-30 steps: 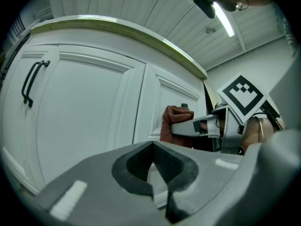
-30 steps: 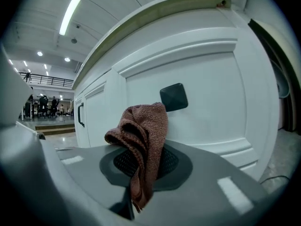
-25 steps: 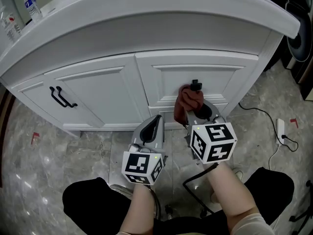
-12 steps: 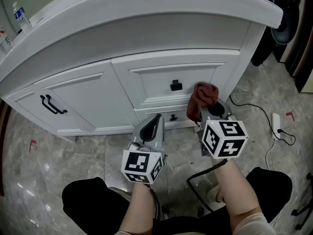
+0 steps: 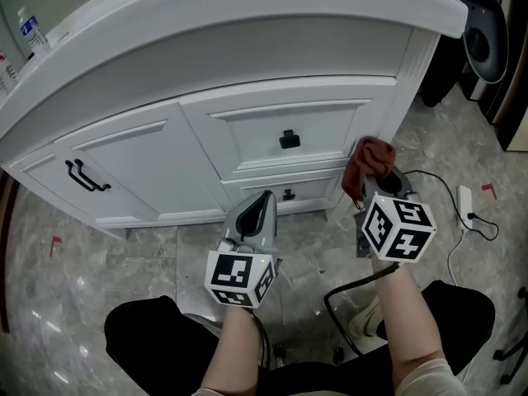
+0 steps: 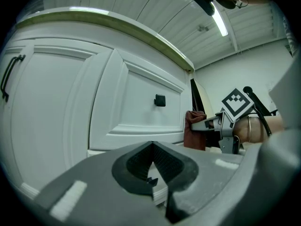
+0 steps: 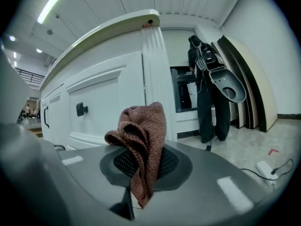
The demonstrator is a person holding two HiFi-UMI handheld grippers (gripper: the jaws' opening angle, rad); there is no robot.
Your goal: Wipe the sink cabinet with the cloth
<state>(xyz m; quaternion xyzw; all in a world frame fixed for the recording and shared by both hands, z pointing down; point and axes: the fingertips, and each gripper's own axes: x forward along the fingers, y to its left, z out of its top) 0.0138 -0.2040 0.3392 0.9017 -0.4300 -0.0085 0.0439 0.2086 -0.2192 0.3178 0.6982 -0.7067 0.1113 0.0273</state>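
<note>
The right gripper [image 5: 375, 184] is pinching a reddish-brown cloth [image 5: 369, 157], which is bunching up above its jaws. The cloth is sitting at the right corner post of the white sink cabinet [image 5: 247, 139], right of the drawer with the black knob [image 5: 289, 139]. The left gripper [image 5: 258, 207] is hovering low before the cabinet's middle, jaws pressed together, holding nothing.

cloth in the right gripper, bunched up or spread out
Bunched up. The cloth stands in crumpled folds, pinched in the jaws of the right gripper; no part lies spread flat.
</note>
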